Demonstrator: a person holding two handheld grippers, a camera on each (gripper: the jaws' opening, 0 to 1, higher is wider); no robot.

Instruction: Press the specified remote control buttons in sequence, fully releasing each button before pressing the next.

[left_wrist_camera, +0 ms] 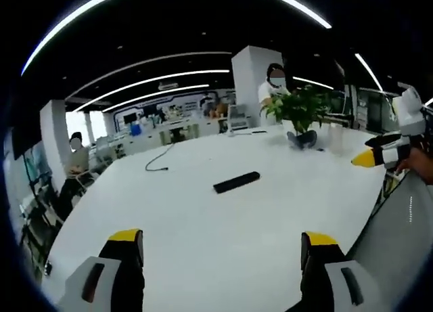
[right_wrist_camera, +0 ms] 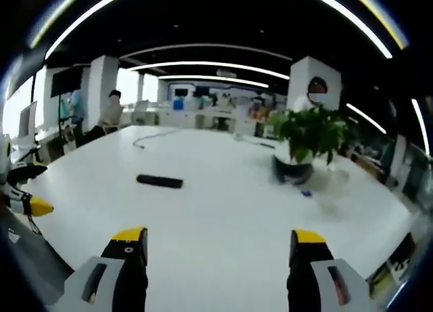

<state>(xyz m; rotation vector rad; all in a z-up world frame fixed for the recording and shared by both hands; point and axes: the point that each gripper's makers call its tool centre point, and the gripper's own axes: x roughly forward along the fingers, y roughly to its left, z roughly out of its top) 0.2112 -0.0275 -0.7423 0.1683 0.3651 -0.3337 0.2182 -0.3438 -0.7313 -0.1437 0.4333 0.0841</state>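
Fingers of left gripper [left_wrist_camera: 223, 248] and right gripper [right_wrist_camera: 220, 248] spread wide, grasping nothing. Remote [left_wrist_camera: 237, 182] flat on white table [left_wrist_camera: 203, 217], well apart from both; buttons too small to read. Plant [right_wrist_camera: 308, 139] blurred behind.

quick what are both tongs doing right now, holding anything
Left tongs: open, holding nothing, above the white table, short of the black rectangular remote control.
Right tongs: open, holding nothing.
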